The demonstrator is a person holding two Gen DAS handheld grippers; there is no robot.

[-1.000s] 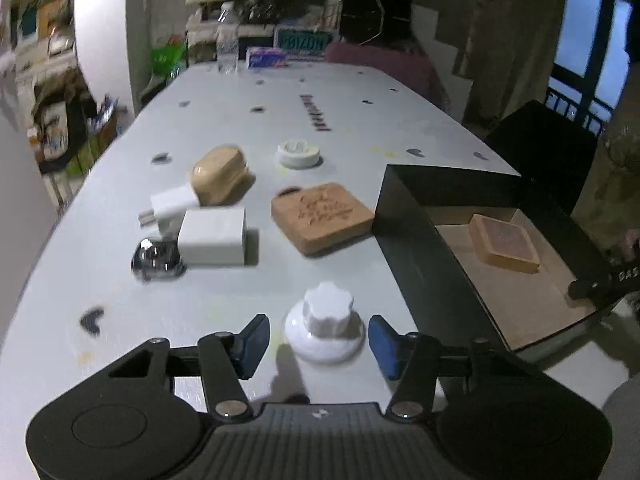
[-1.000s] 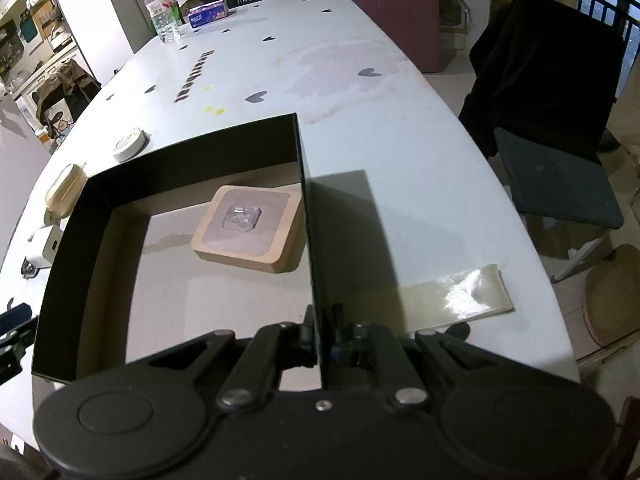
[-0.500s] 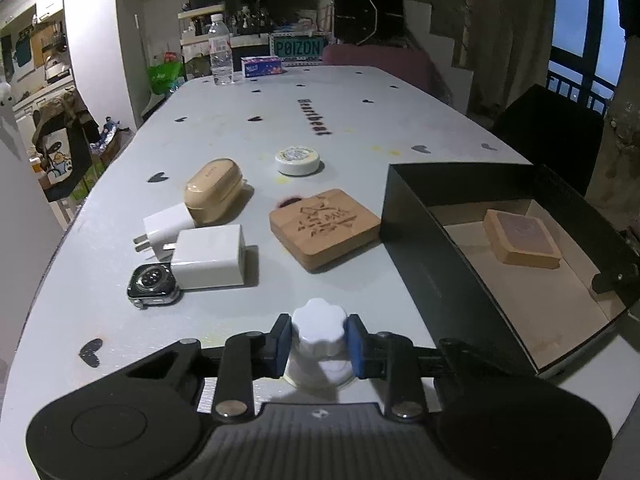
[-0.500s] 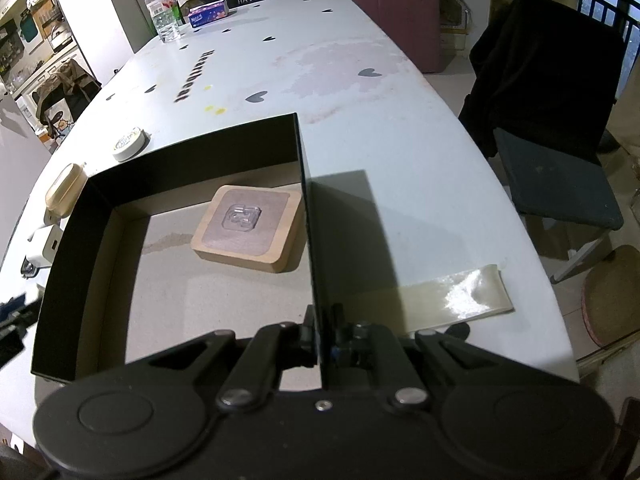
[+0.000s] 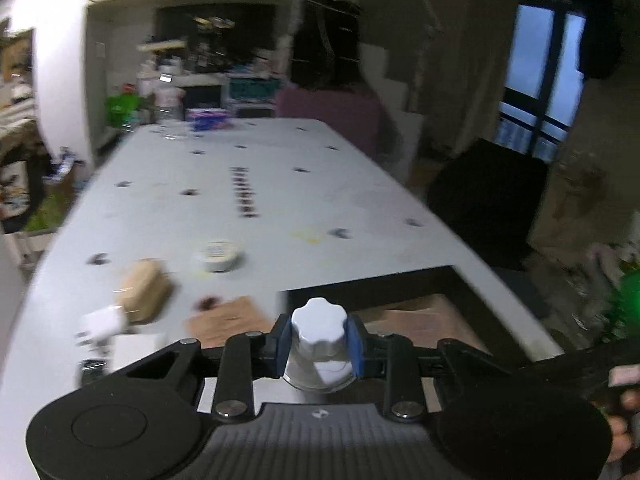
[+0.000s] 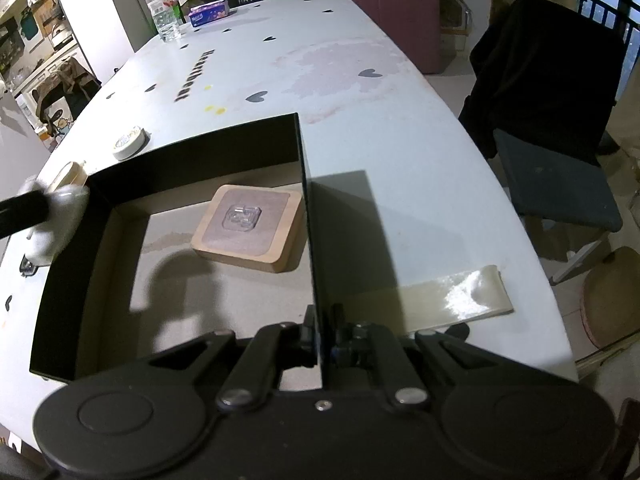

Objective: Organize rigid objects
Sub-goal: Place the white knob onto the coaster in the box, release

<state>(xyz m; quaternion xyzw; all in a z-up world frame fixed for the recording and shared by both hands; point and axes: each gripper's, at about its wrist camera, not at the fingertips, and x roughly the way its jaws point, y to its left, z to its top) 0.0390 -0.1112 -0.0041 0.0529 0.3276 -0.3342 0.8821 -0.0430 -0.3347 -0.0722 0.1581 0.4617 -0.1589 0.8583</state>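
Note:
My left gripper [image 5: 319,338] is shut on a white knob-shaped object [image 5: 319,340] and holds it in the air near the left wall of the black box [image 5: 372,282]. In the right wrist view the knob [image 6: 60,216] shows blurred above the box's left wall [image 6: 64,276]. My right gripper [image 6: 320,340] is shut on the box's right wall [image 6: 310,240]. A wooden square [image 6: 248,232] lies inside the box. On the table left of the box lie a wooden coaster [image 5: 228,322], a tan case [image 5: 142,290], white chargers [image 5: 120,336] and a round tin [image 5: 219,254].
A watch [image 5: 90,368] lies at the table's left edge. A water bottle [image 6: 164,12] and a small box [image 6: 210,12] stand at the far end. A chair [image 6: 552,120] with dark cloth stands right of the table. A strip of tape [image 6: 452,294] lies right of the box.
My left gripper closed on the white knob, lifted it off the table and moved it right toward the box. My right gripper stayed shut on the box wall.

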